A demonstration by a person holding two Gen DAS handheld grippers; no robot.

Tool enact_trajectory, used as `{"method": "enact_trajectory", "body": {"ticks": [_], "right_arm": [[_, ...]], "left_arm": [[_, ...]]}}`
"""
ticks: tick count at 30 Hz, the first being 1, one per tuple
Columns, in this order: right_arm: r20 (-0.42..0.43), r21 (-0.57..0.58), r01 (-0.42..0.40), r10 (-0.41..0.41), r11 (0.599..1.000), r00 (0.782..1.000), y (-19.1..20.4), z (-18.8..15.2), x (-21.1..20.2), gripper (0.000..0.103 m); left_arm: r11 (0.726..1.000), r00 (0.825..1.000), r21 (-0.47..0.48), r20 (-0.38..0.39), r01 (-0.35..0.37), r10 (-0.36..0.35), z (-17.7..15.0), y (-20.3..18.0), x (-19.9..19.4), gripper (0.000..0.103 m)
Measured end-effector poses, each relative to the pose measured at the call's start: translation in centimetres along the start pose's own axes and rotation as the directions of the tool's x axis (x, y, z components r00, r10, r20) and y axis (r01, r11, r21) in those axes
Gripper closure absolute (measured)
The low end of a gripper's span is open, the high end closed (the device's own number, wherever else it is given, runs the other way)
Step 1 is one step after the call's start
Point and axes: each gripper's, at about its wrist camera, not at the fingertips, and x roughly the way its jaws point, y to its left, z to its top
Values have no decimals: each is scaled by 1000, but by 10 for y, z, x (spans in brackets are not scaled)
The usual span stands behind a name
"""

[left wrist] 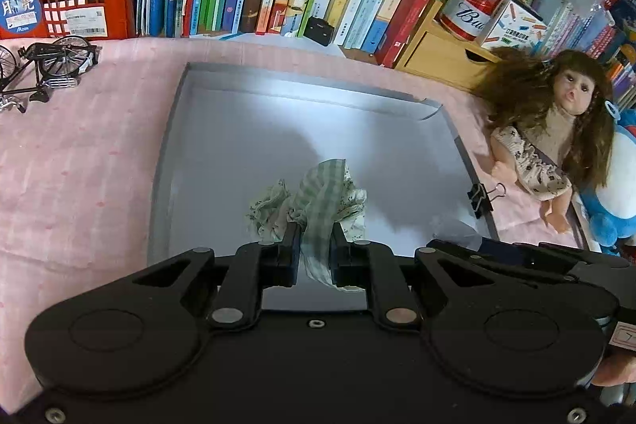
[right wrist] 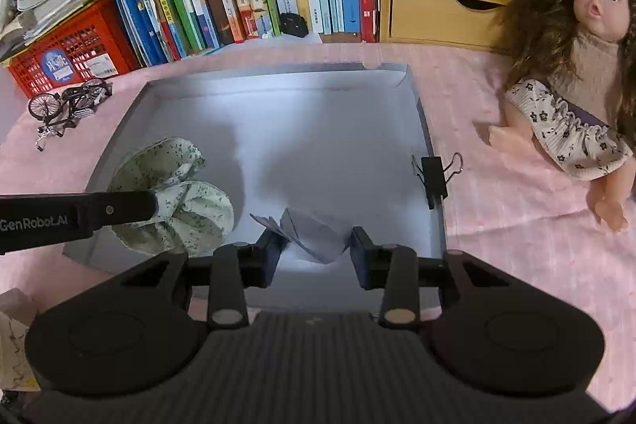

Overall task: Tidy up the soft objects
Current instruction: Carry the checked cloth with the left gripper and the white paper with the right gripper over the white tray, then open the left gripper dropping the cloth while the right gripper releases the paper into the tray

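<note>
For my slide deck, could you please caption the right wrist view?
Right gripper grips a folded grey cloth over the shallow grey tray; left gripper holds a floral green fabric hat.

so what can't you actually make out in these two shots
- Floral cloth, right wrist view: the left claw covers its middle, so the garment type is unclear.
- Grey folded piece between the right claw: whether the pads press on it is uncertain.
- Blue plush, left wrist view: cut off by the frame edge.
- Doll, right wrist view: one side cut off by the edge.
- Grey tray: near wall hidden by both claws.
</note>
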Motion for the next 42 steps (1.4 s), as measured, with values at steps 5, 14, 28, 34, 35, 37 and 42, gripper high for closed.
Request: {"method": "enact_trajectory", "body": {"ticks": [5,14,28,34,35,37,42], "right_arm": [[-28,4,-3,4,1000,1000,-1,5,8,59],[-47,19,-16,17,1000,999,-4,5,16,45],[49,-2,-45,45,999,998,-9,0,-17,22],[136,-26,-66,69,998,988,-8,-10,-52,18],[154,-32,-66,70,997,986,-7,-13,-59,18],[183,-44,-68,75,997,980,-6,-19,-70,17],[264,-80,-65,84,995,961,-2,-35,-100,14]], "left_arm": [[1000,1000,5,-13,-7,7,-1,-2,9,89],[1000,999,0,-25,-27,27,-4,-1,19,83],[995,993,70,98,-70,63,-16,-6,-28,44],[992,985,115,167,-50,30,-34,-15,-61,29],[991,984,123,179,-42,20,-38,-17,-67,27],[990,980,141,200,-31,2,-46,-21,-77,25],[983,968,186,248,-13,-34,-70,-29,-104,21]]}}
